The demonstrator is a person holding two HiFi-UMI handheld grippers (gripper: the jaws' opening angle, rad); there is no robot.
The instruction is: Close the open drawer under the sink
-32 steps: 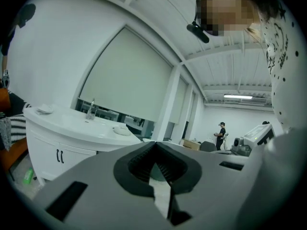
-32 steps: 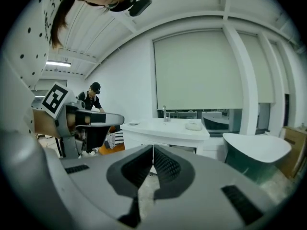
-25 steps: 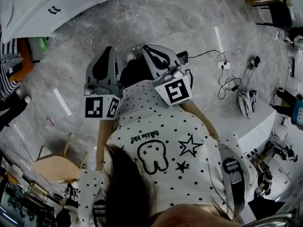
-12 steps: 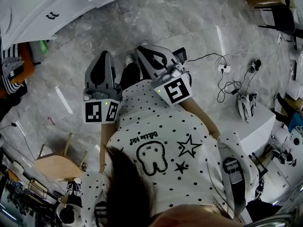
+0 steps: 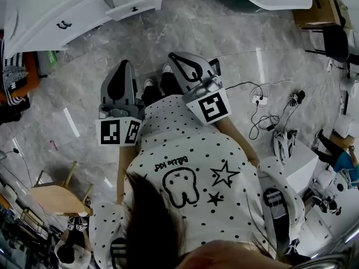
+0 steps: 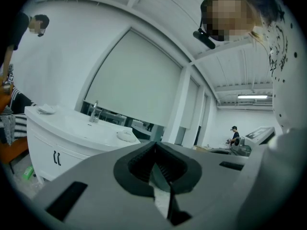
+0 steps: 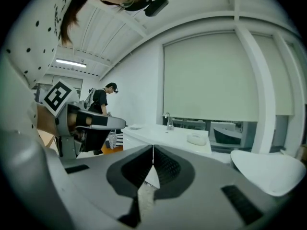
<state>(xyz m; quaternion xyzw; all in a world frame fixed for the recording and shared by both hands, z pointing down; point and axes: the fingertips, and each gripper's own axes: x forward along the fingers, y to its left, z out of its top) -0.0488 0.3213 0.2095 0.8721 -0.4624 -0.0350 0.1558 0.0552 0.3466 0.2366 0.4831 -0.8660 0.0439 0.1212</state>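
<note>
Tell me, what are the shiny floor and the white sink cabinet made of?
The floor looks like polished marble or marble-look tile: grey with pale veins, and light strips reflect in it. The sink cabinet looks like smooth white-painted wood or laminate, with small dark handles; which one can't be told. Its top seems glossy white ceramic or stone.

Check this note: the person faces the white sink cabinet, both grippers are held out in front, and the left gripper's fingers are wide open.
Wrong on one point: the fingers of the left gripper are shut together with nothing between them, as the left gripper view shows. The rest holds: the person faces the white sink cabinet, with the right gripper held out in front too.
</note>
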